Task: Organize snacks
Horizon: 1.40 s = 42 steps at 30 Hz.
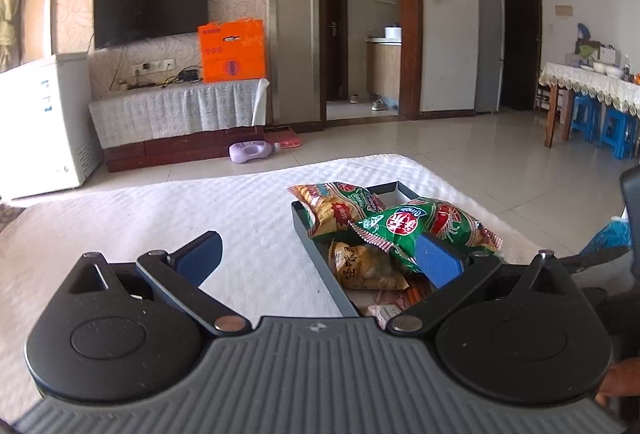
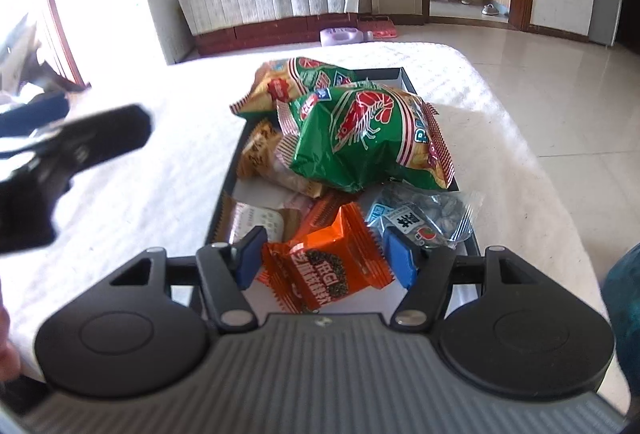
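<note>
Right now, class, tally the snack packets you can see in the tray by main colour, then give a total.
Green: 2, the shrimp bag and the bag behind it
Orange: 1, the packet between the right tool's open fingers
Tan: 1
Clear with blue: 1
White-labelled brown: 1
Total: 6 clearly countable; more lie half hidden beneath.

the left gripper is motion-blurred left of the right fingers, its jaw spacing unreadable there. ahead of the right fingers, the green shrimp bag covers most of the tan packet and the tray floor. the right pad of the left gripper overlaps that bag. a blue object is cut off at the right edge.
</note>
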Each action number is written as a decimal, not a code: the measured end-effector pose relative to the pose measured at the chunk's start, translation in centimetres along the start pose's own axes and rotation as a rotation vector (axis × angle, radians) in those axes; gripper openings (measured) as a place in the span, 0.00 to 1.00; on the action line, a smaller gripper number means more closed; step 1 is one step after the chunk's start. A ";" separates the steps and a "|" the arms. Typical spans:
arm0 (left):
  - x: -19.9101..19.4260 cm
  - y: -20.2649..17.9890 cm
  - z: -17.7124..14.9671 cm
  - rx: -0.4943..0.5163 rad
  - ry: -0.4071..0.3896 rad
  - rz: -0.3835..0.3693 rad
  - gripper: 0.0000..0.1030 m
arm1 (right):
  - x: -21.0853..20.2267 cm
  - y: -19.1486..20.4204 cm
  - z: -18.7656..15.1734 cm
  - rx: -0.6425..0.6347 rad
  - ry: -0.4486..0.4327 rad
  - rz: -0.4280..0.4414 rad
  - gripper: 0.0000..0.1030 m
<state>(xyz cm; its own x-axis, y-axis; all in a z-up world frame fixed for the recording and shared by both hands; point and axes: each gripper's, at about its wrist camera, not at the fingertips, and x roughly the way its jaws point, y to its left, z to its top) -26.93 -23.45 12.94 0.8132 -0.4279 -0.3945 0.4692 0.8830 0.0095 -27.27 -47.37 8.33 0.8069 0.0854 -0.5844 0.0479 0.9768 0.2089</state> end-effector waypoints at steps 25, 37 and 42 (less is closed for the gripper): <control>-6.0 -0.2 -2.6 -0.036 0.017 0.057 1.00 | -9.0 0.4 -3.4 0.079 -0.319 -0.042 0.76; -6.2 0.1 -2.5 -0.052 0.027 0.059 1.00 | -9.7 1.8 -4.6 0.044 -0.271 -0.077 0.79; -6.6 0.1 -2.8 -0.053 0.037 0.051 1.00 | -9.8 2.2 -5.2 0.036 -0.225 -0.098 0.79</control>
<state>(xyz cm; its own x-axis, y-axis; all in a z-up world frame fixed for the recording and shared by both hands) -33.24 -20.00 12.95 0.8221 -0.3752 -0.4282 0.4075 0.9130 -0.0177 -38.15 -45.07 10.49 0.9082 -0.0594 -0.4144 0.1501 0.9702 0.1901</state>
